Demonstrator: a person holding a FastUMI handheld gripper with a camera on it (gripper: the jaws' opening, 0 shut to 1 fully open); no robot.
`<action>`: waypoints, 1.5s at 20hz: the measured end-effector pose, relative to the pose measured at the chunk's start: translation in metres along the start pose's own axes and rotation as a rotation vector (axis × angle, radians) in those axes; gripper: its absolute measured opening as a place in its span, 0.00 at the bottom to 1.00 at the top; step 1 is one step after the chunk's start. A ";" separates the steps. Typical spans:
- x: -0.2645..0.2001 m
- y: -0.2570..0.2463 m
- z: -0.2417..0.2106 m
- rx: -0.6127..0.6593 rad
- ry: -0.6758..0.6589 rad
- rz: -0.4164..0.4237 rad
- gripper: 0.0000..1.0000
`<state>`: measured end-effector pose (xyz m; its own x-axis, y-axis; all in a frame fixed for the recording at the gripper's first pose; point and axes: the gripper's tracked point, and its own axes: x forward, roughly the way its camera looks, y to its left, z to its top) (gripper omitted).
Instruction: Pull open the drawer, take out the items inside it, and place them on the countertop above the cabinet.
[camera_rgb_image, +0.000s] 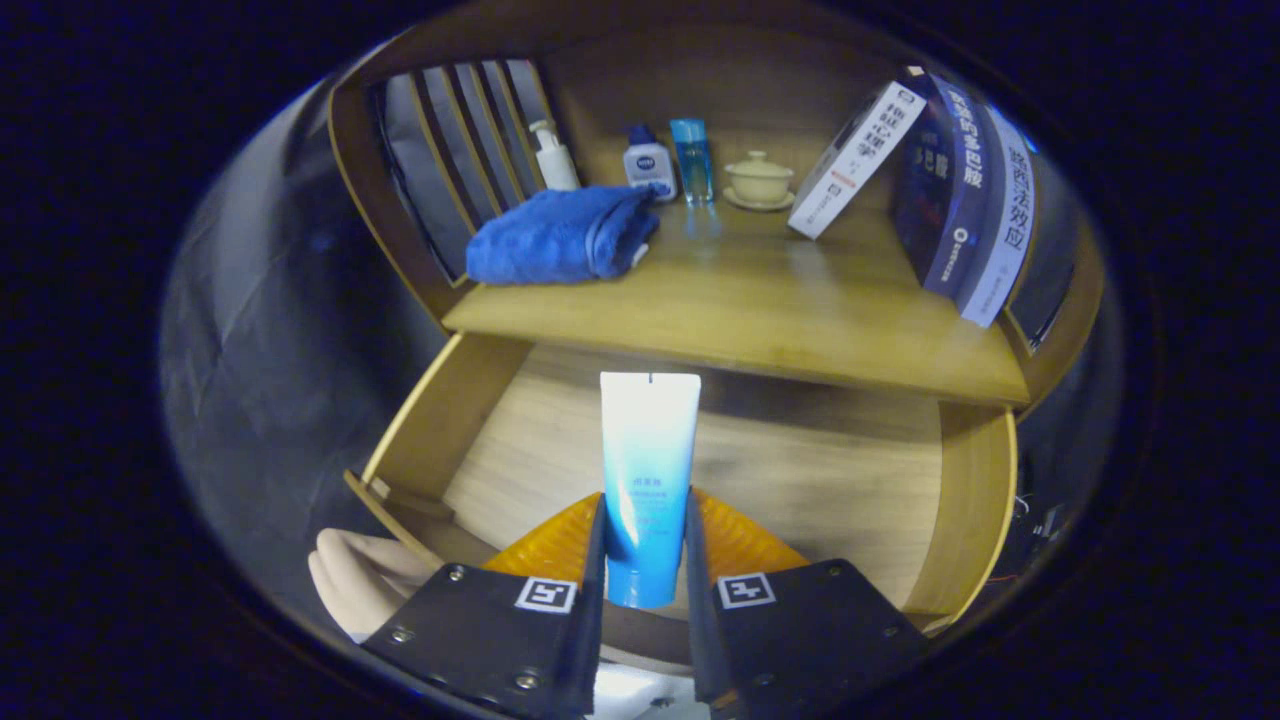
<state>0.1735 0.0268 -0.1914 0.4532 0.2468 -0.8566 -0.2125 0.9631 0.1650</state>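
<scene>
A white-to-blue squeeze tube (647, 480) stands upright between my two fingers, and my gripper (645, 560) is shut on its lower blue part. The tube hangs over the pulled-out wooden drawer (820, 480), whose bare floor shows behind it. Above the drawer lies the wooden countertop (760, 310). A folded blue towel (560, 238) rests on the countertop's left side.
At the back of the countertop stand a white pump bottle (553, 155), a small white bottle (649, 164), a clear blue bottle (692, 158) and a lidded cream cup (759, 180). Books (940, 190) lean on the right. A slatted side panel (460, 150) closes the left. A hand (362, 578) rests at the drawer's front left.
</scene>
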 end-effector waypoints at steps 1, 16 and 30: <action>-0.004 -0.001 0.007 0.000 -0.022 -0.006 0.37; 0.050 -0.037 0.079 -0.051 -0.180 -0.221 0.37; 0.063 -0.047 0.162 0.162 -0.423 -0.251 0.74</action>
<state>0.3522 0.0146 -0.1737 0.7907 -0.0040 -0.6122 0.0689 0.9942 0.0824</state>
